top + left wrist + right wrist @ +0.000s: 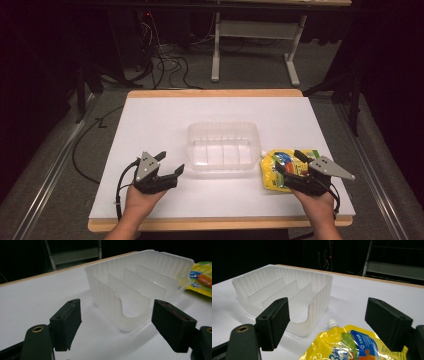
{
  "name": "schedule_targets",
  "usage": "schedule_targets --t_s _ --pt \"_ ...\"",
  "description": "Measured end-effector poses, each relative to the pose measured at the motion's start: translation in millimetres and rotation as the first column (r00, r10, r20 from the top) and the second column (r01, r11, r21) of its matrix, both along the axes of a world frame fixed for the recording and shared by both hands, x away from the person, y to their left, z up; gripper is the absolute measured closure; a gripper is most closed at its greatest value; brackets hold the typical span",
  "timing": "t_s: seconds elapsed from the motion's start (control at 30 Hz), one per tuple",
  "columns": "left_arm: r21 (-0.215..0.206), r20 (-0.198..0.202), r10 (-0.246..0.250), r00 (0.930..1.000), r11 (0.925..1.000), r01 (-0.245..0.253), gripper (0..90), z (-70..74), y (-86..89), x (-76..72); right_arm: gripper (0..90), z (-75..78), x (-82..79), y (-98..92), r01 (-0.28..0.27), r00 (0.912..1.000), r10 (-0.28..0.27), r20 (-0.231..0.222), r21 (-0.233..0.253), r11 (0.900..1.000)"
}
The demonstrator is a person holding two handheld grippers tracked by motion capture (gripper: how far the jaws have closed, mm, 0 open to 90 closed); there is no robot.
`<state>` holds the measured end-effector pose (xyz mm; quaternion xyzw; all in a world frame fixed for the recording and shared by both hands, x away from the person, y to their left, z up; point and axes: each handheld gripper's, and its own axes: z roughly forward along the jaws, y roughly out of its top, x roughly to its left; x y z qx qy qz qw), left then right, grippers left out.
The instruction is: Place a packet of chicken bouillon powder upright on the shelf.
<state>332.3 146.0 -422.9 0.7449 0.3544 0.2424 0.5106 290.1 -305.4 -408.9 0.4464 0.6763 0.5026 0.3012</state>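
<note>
Lying on the table (150, 120), white-topped with a wooden edge: a clear tray (223, 146) at center, and a yellow pouch (280, 167) just right of it, nearer the front.

Black grippers (169, 166), grey triangular plates

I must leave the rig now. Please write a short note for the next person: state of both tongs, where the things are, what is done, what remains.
Left tongs: open, empty, on the near left of the table, aimed at the clear tray.
Right tongs: open, jaws on either side of the yellow spout pouch, not closed on it.
Pouch lies flat beside the tray's right end. Tray sits mid-table; its compartments look empty.
Done: nothing moved into the tray.
Left, likely: grip the pouch and put it in the tray.
</note>
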Motion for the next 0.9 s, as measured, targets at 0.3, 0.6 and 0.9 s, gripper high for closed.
schedule_targets --t_s 0.3,0.6,0.9 --pt "-0.02 -0.027 -0.013 0.9995 0.9997 0.013 26.1 -2.8 -1.6 3.1 20.4 -4.7 -2.8 0.0 -0.002 0.9999 0.002 -0.013 -0.017 1.0" --pt "-0.019 -0.031 -0.003 0.9995 0.9998 0.003 27.0 -3.8 -1.0 6.1 21.3 -10.3 -4.8 0.8 -0.003 0.9994 0.002 -0.034 -0.045 0.999" --pt "-0.003 -0.03 0.014 0.9995 0.9999 -0.014 23.2 -6.4 -4.2 12.7 19.6 -23.2 -8.8 8.4 -0.02 0.9958 0.011 -0.091 -0.095 0.995"
